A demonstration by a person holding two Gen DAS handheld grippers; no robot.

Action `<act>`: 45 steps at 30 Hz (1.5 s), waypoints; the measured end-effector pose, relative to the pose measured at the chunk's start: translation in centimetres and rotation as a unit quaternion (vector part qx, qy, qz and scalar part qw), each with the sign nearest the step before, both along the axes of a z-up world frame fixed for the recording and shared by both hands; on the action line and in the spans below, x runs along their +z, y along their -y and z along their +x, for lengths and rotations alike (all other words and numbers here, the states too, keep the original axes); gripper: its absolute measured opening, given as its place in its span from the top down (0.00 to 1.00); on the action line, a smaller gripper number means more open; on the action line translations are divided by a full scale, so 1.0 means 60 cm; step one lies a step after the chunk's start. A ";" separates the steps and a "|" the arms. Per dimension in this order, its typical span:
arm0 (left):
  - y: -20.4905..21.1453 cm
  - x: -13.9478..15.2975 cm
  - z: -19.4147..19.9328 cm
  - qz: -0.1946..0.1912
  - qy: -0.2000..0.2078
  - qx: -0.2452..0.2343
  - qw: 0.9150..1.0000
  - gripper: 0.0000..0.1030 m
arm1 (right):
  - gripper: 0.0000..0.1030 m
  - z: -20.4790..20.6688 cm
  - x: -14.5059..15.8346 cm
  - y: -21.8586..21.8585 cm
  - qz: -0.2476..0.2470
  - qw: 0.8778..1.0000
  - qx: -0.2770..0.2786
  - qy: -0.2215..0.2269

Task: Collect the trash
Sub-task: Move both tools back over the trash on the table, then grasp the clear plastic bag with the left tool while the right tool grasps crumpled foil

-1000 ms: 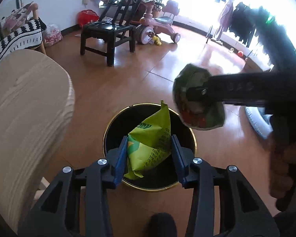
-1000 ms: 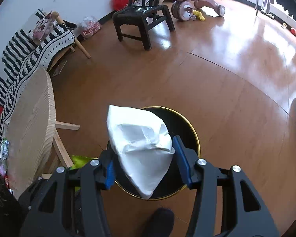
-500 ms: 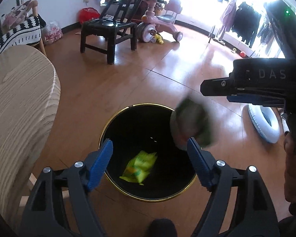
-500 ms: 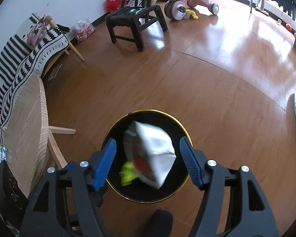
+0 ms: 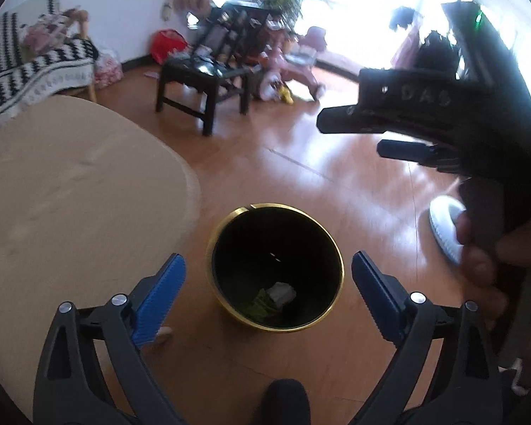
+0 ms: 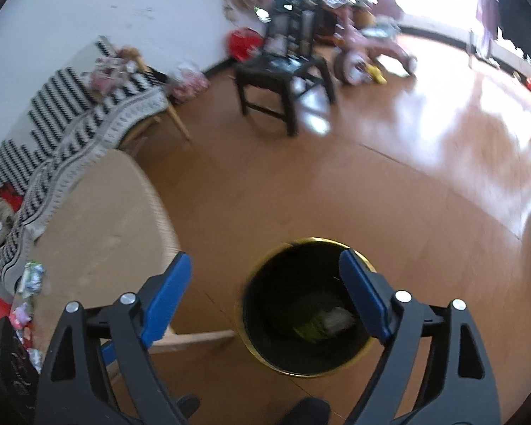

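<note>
A black trash bin with a gold rim [image 5: 230,304] [image 6: 251,347] stands on the wooden floor. A green snack bag [image 5: 260,306] [image 6: 309,327] and a pale wrapper [image 5: 281,291] [image 6: 336,317] lie at its bottom. My left gripper [image 5: 268,294] is open and empty above the bin. My right gripper [image 6: 265,292] is open and empty above the bin's left part; it also shows in the left wrist view [image 5: 400,134] at upper right, held in a hand. More wrappers [image 6: 30,278] lie at the table's left end.
A round light wooden table [image 5: 60,191] [image 6: 99,219] stands left of the bin. A black chair [image 5: 201,74] [image 6: 283,71], a pink ride-on toy [image 6: 368,47] and a striped-covered seat [image 6: 70,117] stand farther back. A white ring [image 5: 446,226] lies on the floor at right.
Both grippers opened and dropped their trash into the bin: the green bag from the left, the pale wrapper from the right. Both have since lifted and pulled back, jaws wider.
</note>
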State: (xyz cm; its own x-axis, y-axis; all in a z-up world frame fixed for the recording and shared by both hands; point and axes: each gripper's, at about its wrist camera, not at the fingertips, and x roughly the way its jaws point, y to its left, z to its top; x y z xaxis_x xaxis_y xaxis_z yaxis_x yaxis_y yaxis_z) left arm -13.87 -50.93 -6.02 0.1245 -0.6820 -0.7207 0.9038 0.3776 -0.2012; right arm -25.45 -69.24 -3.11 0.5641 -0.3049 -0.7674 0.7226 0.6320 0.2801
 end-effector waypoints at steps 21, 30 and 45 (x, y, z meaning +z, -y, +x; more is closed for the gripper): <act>-0.675 0.119 0.234 0.060 0.074 0.376 0.922 0.08 | 0.15 0.417 0.057 -0.611 -0.024 0.925 0.380 0.002; -0.822 0.082 0.270 0.086 0.046 0.426 0.899 0.08 | 0.15 0.474 0.041 -0.754 -0.047 0.882 0.468 0.011; -0.839 -0.004 0.313 0.091 -0.013 0.436 0.895 0.09 | 0.32 0.582 -0.035 -0.889 -0.088 0.836 0.541 -0.034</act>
